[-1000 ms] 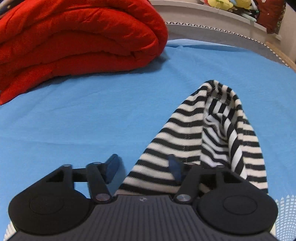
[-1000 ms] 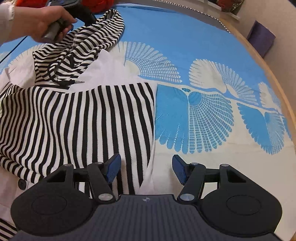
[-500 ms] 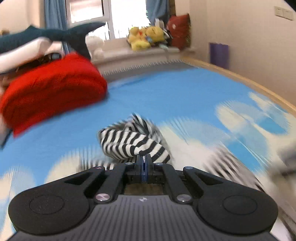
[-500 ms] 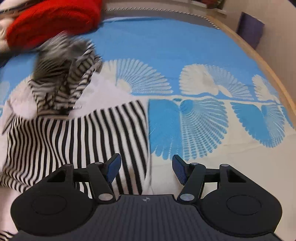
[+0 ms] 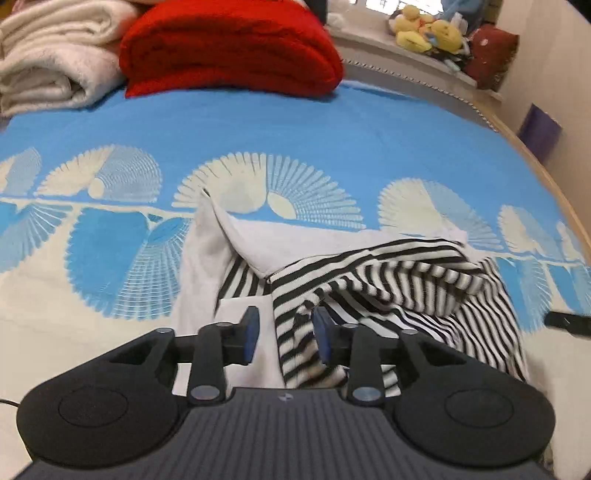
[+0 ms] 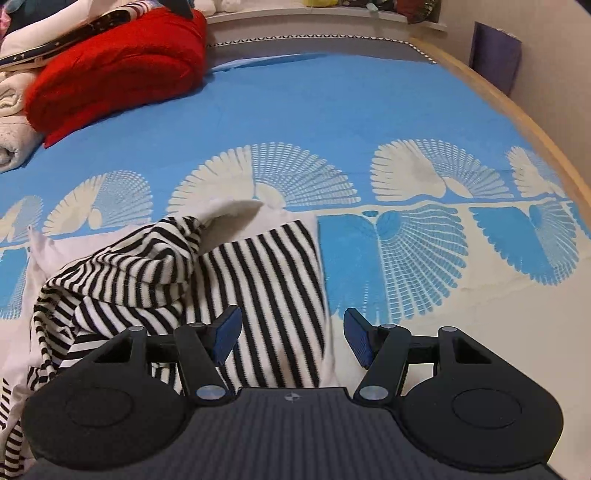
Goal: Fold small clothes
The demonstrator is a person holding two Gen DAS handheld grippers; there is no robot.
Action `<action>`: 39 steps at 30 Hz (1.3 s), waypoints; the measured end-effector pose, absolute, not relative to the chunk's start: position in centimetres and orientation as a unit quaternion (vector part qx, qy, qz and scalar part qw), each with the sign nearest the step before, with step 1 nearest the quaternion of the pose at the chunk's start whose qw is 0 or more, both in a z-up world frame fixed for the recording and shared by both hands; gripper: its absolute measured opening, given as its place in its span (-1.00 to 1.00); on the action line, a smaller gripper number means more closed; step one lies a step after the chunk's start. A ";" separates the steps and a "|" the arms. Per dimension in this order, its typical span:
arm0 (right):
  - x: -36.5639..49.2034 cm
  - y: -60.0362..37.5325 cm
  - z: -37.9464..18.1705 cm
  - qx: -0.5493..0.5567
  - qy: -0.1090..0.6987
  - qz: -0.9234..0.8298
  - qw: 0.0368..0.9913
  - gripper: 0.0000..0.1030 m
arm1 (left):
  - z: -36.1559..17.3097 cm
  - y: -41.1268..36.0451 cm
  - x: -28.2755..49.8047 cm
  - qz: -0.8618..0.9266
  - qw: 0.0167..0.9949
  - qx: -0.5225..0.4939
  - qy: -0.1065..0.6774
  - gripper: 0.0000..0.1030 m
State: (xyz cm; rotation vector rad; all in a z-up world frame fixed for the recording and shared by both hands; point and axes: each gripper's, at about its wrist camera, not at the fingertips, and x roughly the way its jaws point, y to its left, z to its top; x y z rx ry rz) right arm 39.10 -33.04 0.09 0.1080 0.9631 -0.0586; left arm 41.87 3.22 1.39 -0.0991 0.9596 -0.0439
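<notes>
A small black-and-white striped garment with white panels lies on the blue fan-patterned bedspread. One striped part is bunched and folded back over its body. My left gripper hangs just above the garment's left side. Its jaws are opening, and striped cloth shows in the gap below them with the pads clear of it. My right gripper stands open above the garment's right edge, holding nothing.
A folded red blanket and rolled white blankets lie at the far side of the bed. Plush toys sit on the sill behind. A wooden bed edge and a purple object are on the right.
My left gripper shut on the striped part, carried it back over the garment, and has now let it go. The right gripper rose slightly and stayed open.
</notes>
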 end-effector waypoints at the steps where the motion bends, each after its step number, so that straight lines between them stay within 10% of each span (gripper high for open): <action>1: 39.2 -32.9 -0.1 0.054 0.466 -0.028 0.883 0.22 | 0.6 2.8 42.9 -0.024 0.879 -0.043 0.475 -0.14; 7: 40.1 -32.7 -0.9 0.049 0.479 -0.032 0.876 0.22 | -2.8 2.2 43.9 -0.020 0.866 -0.034 0.498 0.01; 9: 40.5 -32.7 -1.0 0.049 0.478 -0.034 0.876 0.22 | -2.8 1.6 43.8 -0.017 0.870 -0.026 0.492 -0.31; 10: 40.7 -32.7 -1.0 0.050 0.479 -0.036 0.875 0.22 | -2.5 1.5 43.9 -0.012 0.873 -0.019 0.487 -0.85; 17: 41.3 -32.4 -1.8 0.039 0.486 -0.043 0.872 0.22 | 4.7 -1.4 38.6 -0.200 0.911 0.048 0.357 -0.85; 21: 41.2 -33.1 -1.6 0.040 0.479 -0.060 0.875 0.22 | 3.6 -3.6 33.9 -0.473 0.761 0.080 0.437 -0.51; 28: 41.6 -32.4 -2.1 0.046 0.487 -0.052 0.871 0.23 | 1.1 2.7 38.7 -0.283 0.805 -0.052 0.518 -0.16; 39: 42.8 -29.7 -5.2 0.127 0.545 0.021 0.828 -0.06 | -5.3 5.3 41.2 -0.113 0.753 -0.173 0.624 -0.27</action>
